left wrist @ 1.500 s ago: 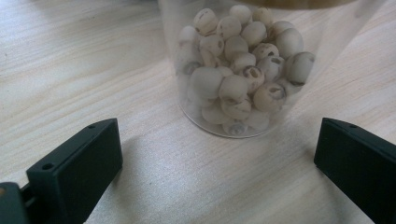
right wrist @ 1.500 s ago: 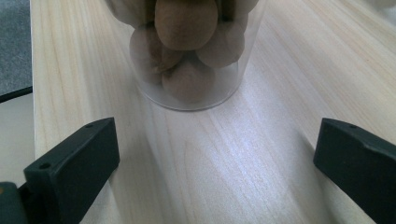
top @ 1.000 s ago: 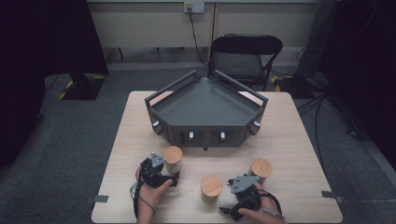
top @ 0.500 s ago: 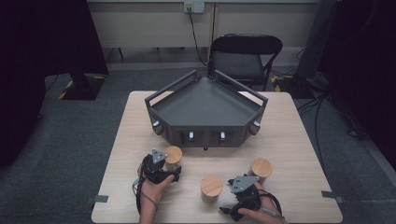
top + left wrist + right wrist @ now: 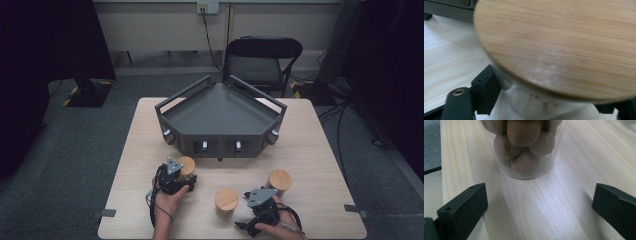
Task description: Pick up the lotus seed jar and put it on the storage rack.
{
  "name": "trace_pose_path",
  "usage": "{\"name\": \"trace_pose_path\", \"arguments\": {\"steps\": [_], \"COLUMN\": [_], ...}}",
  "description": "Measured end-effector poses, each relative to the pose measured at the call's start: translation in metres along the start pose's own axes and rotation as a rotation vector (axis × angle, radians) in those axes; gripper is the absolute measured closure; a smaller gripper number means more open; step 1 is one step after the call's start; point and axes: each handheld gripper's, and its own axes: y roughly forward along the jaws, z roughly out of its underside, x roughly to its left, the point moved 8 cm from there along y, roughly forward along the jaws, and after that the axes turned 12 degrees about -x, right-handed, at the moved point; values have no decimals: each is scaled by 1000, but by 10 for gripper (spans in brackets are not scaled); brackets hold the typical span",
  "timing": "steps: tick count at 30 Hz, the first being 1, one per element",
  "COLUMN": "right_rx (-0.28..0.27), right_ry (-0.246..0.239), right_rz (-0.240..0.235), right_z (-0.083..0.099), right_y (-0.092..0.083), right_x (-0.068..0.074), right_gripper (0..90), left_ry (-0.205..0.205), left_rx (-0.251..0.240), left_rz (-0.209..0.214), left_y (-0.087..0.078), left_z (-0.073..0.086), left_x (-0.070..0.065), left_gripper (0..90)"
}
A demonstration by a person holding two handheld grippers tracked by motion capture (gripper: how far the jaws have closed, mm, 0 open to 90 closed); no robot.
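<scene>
Three clear jars with round wooden lids stand on the light wood table. My left gripper is at the left jar; its jaws have just been closing with the jar between them and now press on the glass. In the left gripper view that jar's lid looms close, with the glass body between the black jaws. My right gripper stands open near the front edge. Just ahead of the right gripper stands a jar of brown round pieces, untouched.
A grey angular tray with raised rails takes up the back half of the table. The middle jar and the right jar stand in front of it. A black chair stands behind the table.
My left gripper has edged forward around the left jar and its jaws have closed on it. The right hand has stayed where it was.
</scene>
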Motion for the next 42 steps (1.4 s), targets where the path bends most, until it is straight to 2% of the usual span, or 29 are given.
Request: {"name": "trace_pose_path", "arguments": {"steps": [6,9,18,20,22,25,28,42], "right_rx": [0,0,0,0,0,0,0,0], "right_ry": [-1,-1,0,0,0,0,0,0], "right_rz": [-1,0,0,0,0,0,0,0], "right_z": [0,0,0,0,0,0,0,0], "right_y": [0,0,0,0,0,0,0,0], "right_x": [0,0,0,0,0,0,0,0], "right_gripper": [0,0,0,0,0,0,0,0], "left_ry": [17,50,68,56,68,65,46,55], "left_rx": [-3,0,5,-3,0,0,-4,0], "left_rz": [-10,-24,-30,-21,-17,1,20,49], "left_y": [0,0,-2,-4,-7,-10,-16,-30], "left_z": [-1,-2,-4,-5,-9,-15,-23,-49], "left_x": [-2,-6,-8,-8,-9,-8,-6,-3], "left_gripper": [242,250,252,252,252,252,252,252]}}
